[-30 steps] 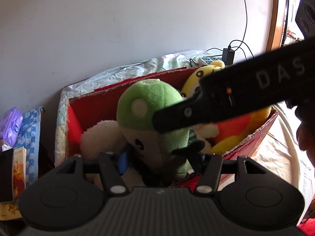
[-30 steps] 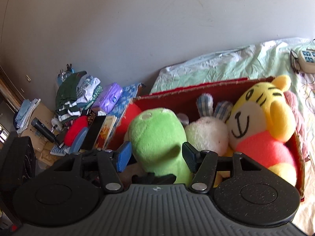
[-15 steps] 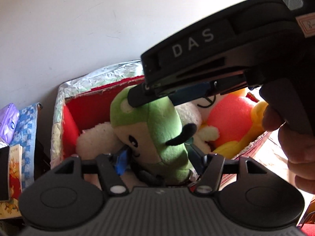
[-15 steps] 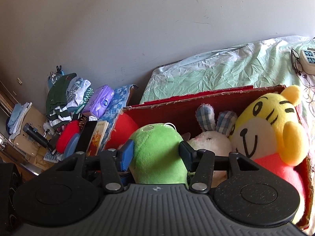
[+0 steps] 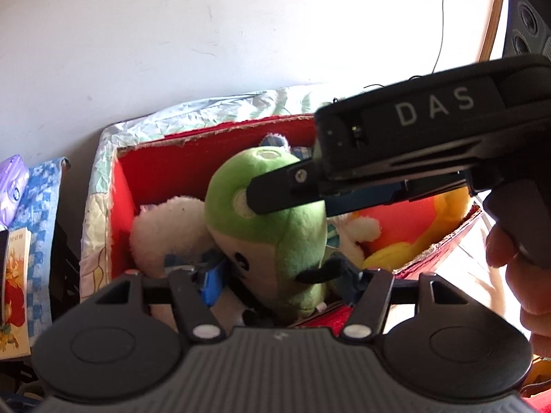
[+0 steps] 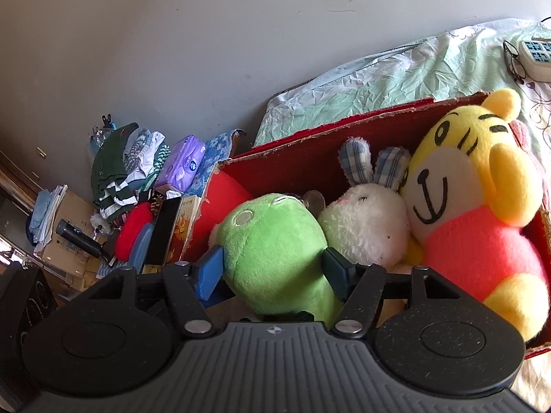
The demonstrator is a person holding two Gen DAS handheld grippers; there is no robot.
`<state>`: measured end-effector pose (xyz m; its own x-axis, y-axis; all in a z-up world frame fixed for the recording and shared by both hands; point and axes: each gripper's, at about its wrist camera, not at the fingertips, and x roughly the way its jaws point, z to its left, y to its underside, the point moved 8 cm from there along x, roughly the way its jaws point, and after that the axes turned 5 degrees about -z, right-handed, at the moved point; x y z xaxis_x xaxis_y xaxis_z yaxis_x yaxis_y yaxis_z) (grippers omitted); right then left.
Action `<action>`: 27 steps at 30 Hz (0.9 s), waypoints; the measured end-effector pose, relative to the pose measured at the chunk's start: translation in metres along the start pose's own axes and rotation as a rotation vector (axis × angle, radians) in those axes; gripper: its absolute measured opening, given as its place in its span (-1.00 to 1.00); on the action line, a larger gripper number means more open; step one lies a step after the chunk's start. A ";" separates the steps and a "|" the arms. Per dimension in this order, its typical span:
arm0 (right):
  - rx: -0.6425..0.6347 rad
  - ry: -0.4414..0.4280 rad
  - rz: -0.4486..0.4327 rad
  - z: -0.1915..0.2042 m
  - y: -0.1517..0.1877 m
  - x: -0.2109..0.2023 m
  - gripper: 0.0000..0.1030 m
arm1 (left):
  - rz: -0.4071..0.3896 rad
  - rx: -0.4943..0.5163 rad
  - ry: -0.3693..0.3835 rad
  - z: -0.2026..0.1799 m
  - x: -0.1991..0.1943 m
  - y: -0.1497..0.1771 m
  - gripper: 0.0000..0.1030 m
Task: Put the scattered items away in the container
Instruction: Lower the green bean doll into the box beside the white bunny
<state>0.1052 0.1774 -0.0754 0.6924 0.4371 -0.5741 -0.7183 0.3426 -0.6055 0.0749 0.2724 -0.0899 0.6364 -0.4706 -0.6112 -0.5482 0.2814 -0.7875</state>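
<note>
The left claw (image 5: 282, 275) straddles the green plush (image 5: 272, 227), its grip unclear, seemingly steadying it upright inside the red box (image 6: 310, 137). Around the plush's head, the right claw (image 6: 272, 270) is opening to let go. A white rabbit (image 6: 365, 223) and yellow tiger (image 6: 471, 186) fill the rest.

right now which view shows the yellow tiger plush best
The right wrist view: the yellow tiger plush toy with the pink body shows whole, face included, at the right end of the red cardboard box. In the left wrist view only a pink and yellow patch shows beneath the other handheld device.
</note>
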 end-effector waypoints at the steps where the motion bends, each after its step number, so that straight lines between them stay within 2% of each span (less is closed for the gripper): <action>1: 0.010 0.000 -0.007 -0.001 0.000 -0.001 0.27 | -0.003 0.000 -0.007 0.000 -0.001 0.000 0.28; 8: -0.011 0.022 -0.046 -0.003 -0.001 -0.005 0.27 | -0.033 0.008 -0.018 -0.011 -0.011 -0.006 0.31; 12: -0.028 0.023 -0.048 0.000 0.000 -0.010 0.27 | -0.011 0.010 -0.055 -0.015 -0.006 -0.005 0.35; 17: -0.055 0.036 -0.077 0.002 0.000 -0.020 0.27 | 0.028 -0.057 -0.087 -0.012 0.000 -0.006 0.39; 27: -0.038 0.056 -0.080 -0.008 0.008 -0.030 0.20 | 0.079 -0.122 -0.169 -0.008 0.001 0.003 0.44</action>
<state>0.0792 0.1608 -0.0672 0.7512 0.3617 -0.5521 -0.6579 0.3424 -0.6708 0.0695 0.2656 -0.0921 0.6649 -0.3016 -0.6833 -0.6550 0.2042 -0.7275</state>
